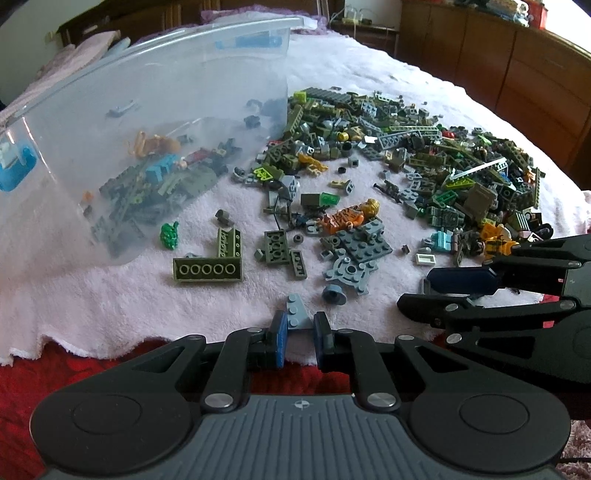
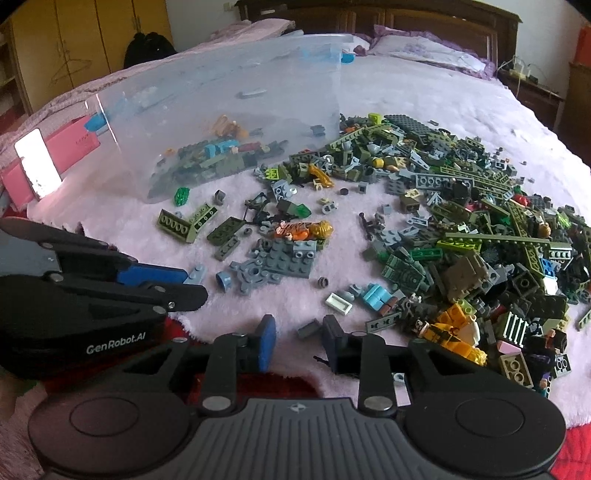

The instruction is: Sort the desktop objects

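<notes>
- Left gripper (image 1: 299, 334) narrow, pads bracketing grey-blue wedge plate (image 1: 297, 314), apparently for pickup.
- Right gripper (image 2: 298, 338) wider, straddling small grey brick (image 2: 309, 328).
- Tilted bin (image 1: 147, 110) likely receives sorted pieces.

This is a home bedroom. The toy bricks (image 2: 461, 236) lie spread on a fluffy pale pink blanket (image 2: 424, 92) covering a bed, with a dark wooden headboard (image 2: 406, 18) and a pillow (image 2: 417, 48) at its far end. Yellow wardrobe doors (image 2: 74, 37) with a wire hanger (image 2: 72, 68) stand to one side, and brown wooden cabinets (image 1: 498, 48) line the wall on the other
</notes>
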`<state>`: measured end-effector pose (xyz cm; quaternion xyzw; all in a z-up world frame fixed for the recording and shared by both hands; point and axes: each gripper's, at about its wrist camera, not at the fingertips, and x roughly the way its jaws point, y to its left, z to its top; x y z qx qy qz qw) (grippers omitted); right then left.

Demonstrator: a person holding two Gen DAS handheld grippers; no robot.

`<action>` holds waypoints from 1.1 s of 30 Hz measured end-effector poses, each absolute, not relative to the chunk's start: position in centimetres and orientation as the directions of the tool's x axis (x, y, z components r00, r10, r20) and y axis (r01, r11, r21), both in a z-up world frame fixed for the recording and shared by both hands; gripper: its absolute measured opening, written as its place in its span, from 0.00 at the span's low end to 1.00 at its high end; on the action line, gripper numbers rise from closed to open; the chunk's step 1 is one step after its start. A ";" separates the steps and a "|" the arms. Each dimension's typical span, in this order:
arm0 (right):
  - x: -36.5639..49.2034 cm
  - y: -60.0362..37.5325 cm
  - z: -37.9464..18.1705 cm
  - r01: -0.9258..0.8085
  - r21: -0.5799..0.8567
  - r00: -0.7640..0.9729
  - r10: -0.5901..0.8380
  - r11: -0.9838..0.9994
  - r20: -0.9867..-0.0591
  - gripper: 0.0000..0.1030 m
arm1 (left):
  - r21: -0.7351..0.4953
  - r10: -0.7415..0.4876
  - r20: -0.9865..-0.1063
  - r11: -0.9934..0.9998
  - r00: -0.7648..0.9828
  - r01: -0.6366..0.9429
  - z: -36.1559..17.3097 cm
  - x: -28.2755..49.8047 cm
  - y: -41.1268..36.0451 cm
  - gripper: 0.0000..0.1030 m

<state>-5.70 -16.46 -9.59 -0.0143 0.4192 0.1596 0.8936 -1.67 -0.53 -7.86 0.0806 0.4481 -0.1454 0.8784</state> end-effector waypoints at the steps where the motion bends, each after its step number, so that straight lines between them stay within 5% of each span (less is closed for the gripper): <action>1: -5.7 -16.4 -9.6 -0.299 0.103 0.599 0.271 0.949 -0.754 0.25 | 0.013 -0.183 -0.810 0.944 0.557 0.329 -7.9 -1.7 -0.6 0.17; 5: -5.8 -16.4 -9.6 -0.296 0.096 0.605 0.264 0.951 -0.751 0.15 | 0.015 -0.184 -0.805 0.944 0.564 0.330 -7.6 -1.8 -0.6 0.17; 33: -6.0 -17.0 -9.2 -0.268 0.138 0.604 0.278 0.953 -0.747 0.17 | 0.028 -0.166 -0.821 0.944 0.546 0.328 -7.9 -1.1 -1.2 0.20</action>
